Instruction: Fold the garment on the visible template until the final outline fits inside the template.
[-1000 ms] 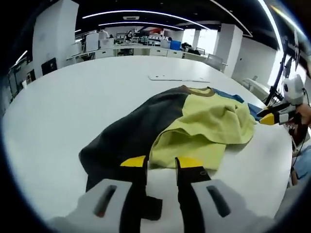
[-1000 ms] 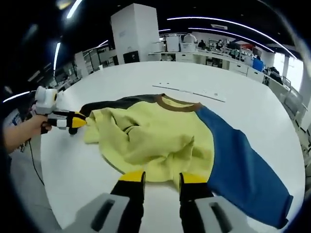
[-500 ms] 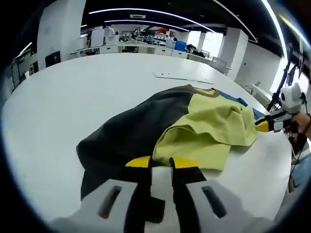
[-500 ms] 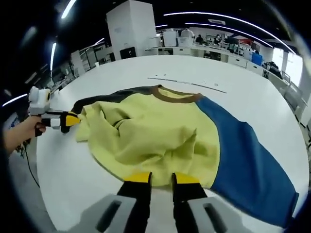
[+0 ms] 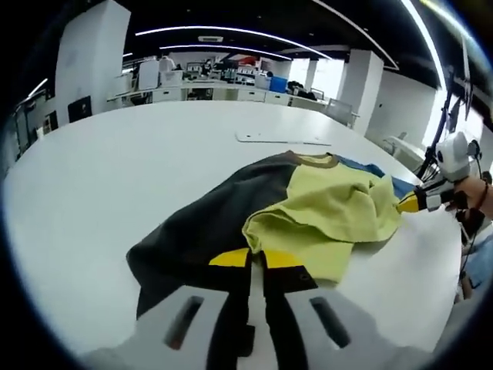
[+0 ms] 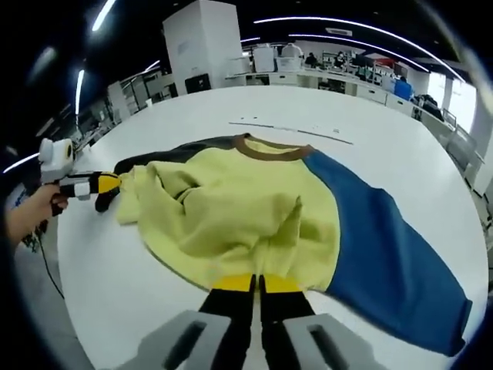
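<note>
A sweatshirt (image 5: pixel 323 204) (image 6: pixel 223 204) with a yellow body, brown collar, dark grey sleeve (image 5: pixel 208 220) and blue sleeve (image 6: pixel 385 247) lies rumpled on the round white table (image 5: pixel 85 177). My left gripper (image 5: pixel 256 260) is shut on its near hem, where grey meets yellow. In the right gripper view it sits at the garment's left edge (image 6: pixel 114 185). My right gripper (image 6: pixel 256 284) is shut on the yellow hem, and appears at the garment's right edge (image 5: pixel 407 203). A thin white template sheet (image 5: pixel 281 139) (image 6: pixel 293 129) lies flat beyond the collar.
A person's hand (image 6: pixel 35 212) holds the left gripper at the table's edge. Bare white tabletop (image 6: pixel 416 146) surrounds the garment. Office desks (image 5: pixel 208 77) and a white pillar (image 6: pixel 204 46) stand far behind.
Both pairs of jaws have closed from a clear gap to nearly touching, pinching the garment's hem. Both cameras have edged closer to the fabric.
</note>
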`<state>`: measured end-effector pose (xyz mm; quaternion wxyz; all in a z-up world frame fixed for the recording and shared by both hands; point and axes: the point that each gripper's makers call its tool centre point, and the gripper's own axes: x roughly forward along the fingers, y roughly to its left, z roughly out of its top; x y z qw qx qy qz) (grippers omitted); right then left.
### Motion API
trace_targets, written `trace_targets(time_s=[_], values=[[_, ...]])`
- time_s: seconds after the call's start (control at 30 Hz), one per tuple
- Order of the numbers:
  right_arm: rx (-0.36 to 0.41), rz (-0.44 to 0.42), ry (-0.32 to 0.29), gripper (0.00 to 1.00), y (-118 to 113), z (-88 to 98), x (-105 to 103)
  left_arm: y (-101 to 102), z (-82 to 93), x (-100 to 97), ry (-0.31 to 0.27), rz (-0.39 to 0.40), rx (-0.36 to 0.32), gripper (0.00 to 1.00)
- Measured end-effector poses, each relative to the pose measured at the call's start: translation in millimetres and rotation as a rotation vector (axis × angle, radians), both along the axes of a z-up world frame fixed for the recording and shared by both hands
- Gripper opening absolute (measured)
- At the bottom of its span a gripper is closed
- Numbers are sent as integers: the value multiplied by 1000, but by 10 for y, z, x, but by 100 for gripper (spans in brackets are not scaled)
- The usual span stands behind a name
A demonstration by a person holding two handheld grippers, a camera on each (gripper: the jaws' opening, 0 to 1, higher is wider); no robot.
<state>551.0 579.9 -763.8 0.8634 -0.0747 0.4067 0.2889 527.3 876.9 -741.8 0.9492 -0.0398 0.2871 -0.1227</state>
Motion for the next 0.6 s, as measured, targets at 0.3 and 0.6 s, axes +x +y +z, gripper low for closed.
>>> trace_targets(time_s=[0.3, 0.6], values=[[1, -5, 18, 0, -158, 100, -230, -124, 286, -149, -55, -55, -28, 2], [0, -14, 22, 0, -331, 198, -521, -320, 467, -411, -74, -128, -35, 2]])
